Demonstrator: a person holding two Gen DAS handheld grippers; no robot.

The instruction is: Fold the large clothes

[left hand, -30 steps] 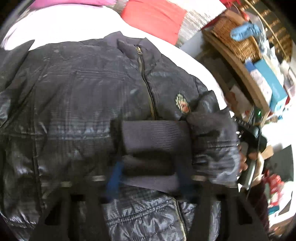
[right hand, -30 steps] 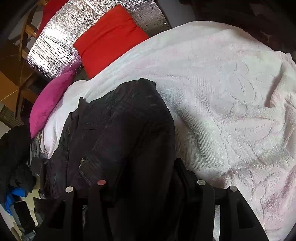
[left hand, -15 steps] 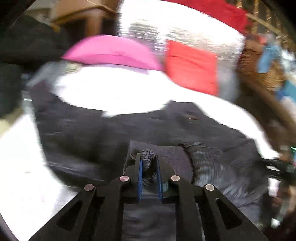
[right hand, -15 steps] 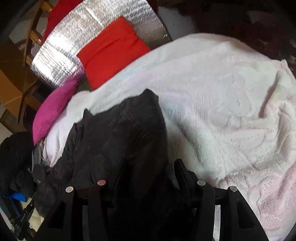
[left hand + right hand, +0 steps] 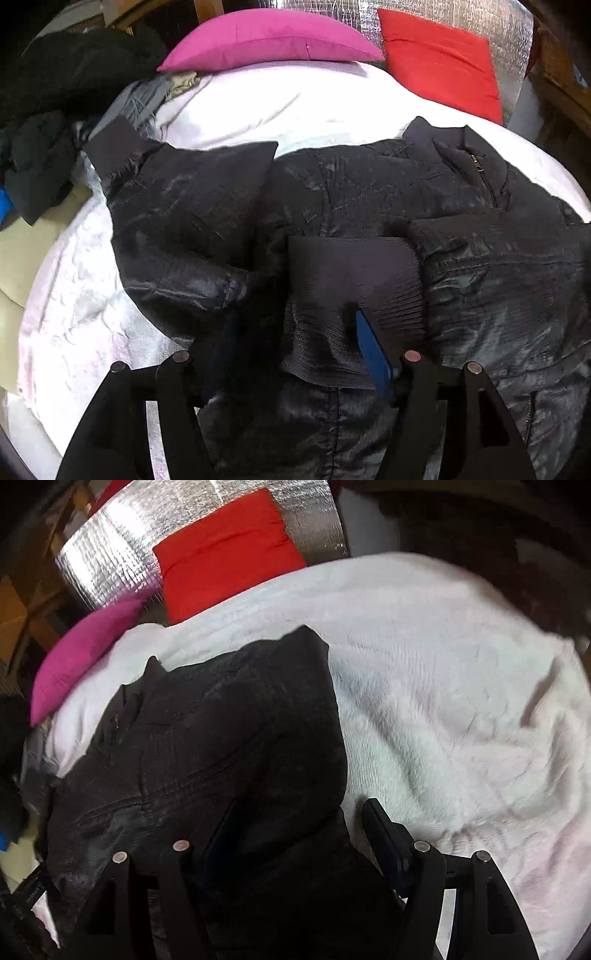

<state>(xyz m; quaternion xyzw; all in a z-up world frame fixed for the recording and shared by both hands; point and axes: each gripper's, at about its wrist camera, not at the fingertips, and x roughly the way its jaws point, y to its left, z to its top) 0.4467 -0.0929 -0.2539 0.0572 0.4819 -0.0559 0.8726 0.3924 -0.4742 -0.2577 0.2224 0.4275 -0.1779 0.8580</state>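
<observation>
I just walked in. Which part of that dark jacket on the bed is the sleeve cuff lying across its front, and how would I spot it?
Start at the white blanket with the black jacket spread on it. Across the chest lies a folded-in sleeve ending in the ribbed knit cuff, just ahead of the left tool. Matte and finely ribbed, it stands out from the shiny quilted fabric around it.

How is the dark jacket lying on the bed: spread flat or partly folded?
Partly folded: one sleeve lies across the jacket front, the other sleeve still out.
</observation>
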